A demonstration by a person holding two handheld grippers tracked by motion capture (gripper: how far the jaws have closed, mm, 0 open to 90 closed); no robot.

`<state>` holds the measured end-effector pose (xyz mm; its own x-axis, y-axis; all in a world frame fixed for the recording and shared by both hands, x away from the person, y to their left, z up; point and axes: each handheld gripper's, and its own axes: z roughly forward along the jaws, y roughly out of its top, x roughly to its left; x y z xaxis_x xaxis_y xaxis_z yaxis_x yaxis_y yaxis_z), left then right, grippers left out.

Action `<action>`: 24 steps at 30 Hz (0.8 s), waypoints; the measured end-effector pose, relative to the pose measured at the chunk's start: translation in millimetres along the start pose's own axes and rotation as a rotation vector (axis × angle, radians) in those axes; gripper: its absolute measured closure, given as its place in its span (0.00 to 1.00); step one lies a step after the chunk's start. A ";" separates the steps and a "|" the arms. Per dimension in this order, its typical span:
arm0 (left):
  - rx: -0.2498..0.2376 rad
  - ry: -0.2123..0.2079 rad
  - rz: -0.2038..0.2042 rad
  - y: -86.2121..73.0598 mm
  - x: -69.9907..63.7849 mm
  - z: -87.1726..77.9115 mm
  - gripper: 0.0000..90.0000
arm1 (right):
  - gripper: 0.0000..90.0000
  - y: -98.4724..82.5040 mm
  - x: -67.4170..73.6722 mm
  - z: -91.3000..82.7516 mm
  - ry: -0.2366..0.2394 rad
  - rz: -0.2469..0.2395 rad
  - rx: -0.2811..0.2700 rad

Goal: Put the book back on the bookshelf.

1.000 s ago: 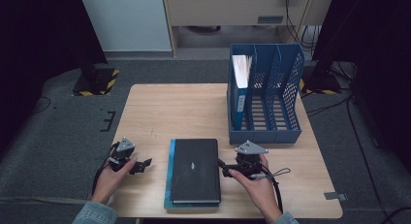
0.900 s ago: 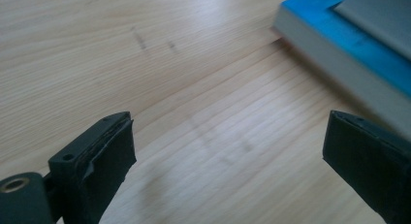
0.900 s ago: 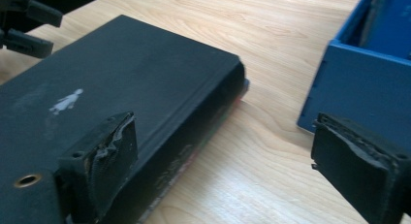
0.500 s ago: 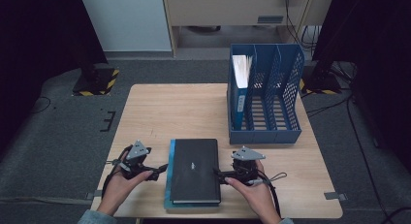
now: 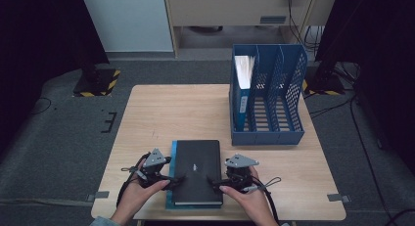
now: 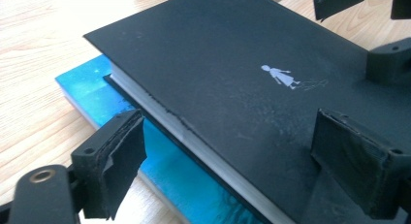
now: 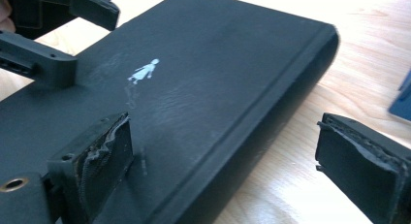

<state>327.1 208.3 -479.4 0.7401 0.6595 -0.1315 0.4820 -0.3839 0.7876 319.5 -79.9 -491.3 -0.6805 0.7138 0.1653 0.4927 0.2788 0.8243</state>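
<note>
A black book (image 5: 198, 169) with a small white figure on its cover (image 6: 281, 76) lies on a blue book (image 5: 171, 189) at the table's front middle. My left gripper (image 5: 176, 178) is at the black book's left side, open. Its jaws have just been closing a little. The page edge (image 6: 194, 136) lies between them: one pad stands over the blue cover (image 6: 92, 88), the other above the black cover, neither pressing. My right gripper (image 5: 213, 181) is at the right side, open. In the right gripper view its jaws straddle the rounded spine (image 7: 271, 103), one over the cover, one over bare wood.
A blue slotted file holder (image 5: 274, 133) stands at the back right of the wooden table (image 5: 171, 113), with a blue binder of white papers (image 5: 242, 84) in its left slot. Cables trail from both grippers toward the front edge.
My left gripper has moved right, from off the books' left side to the black book's left edge. The right gripper has shifted slightly toward the front, its jaws reaching onto the cover.
</note>
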 end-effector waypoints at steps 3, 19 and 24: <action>0.010 -0.054 -0.027 -0.5 -1.2 4.3 0.15 | 0.07 -0.1 0.0 1.7 0.008 0.009 0.000; 0.019 -0.101 0.003 8.0 3.1 18.8 0.08 | 0.05 -1.7 -5.1 7.6 0.050 0.063 0.000; 0.046 -0.083 0.020 13.1 -0.3 20.8 0.06 | 0.00 -4.1 -9.4 10.8 0.079 0.091 0.000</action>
<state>343.0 189.6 -481.6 0.7855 0.5960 -0.1669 0.4859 -0.4269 0.7626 329.8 -80.9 -502.1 -0.6740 0.6831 0.2814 0.5542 0.2156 0.8040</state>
